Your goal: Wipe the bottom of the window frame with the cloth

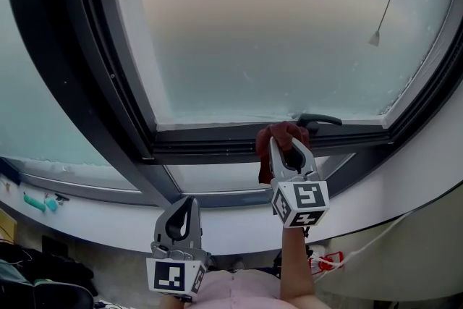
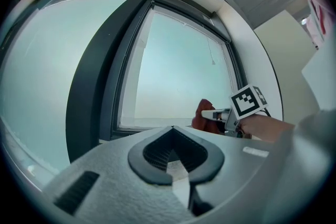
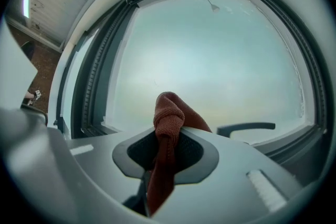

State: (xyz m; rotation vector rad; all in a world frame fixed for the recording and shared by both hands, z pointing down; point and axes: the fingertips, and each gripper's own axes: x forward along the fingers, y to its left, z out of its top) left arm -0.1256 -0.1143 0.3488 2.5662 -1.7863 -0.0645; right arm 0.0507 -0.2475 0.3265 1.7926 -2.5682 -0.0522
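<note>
The frosted pane (image 1: 275, 32) fills the upper part of the head view, and beneath it the dark bottom rail of the window frame (image 1: 217, 140) is seen running from 9 o'clock to 3 o'clock across the middle. The right gripper (image 1: 283, 150) is raised to that rail, just right of centre, its jaws clamped together on the cloth (image 1: 281, 134). In the right gripper view the rust-red cloth (image 3: 169, 113) is pinched between the pads, with a bunched knot standing proud of the jaw tips. It is probably held this way so that fabric, not plastic, meets the frame. The wad appears to be pressed against the rail, though actual contact cannot be confirmed from above. The left gripper (image 1: 187, 208) is held low at 7 o'clock, well apart from the window. Its jaws are closed on nothing, as is shown in the left gripper view, and it is presumably parked there to stay out of the wiping path. The window handle (image 1: 322, 119) lies just beside the cloth at its 2 o'clock and may obstruct a stroke towards 3 o'clock.
</note>
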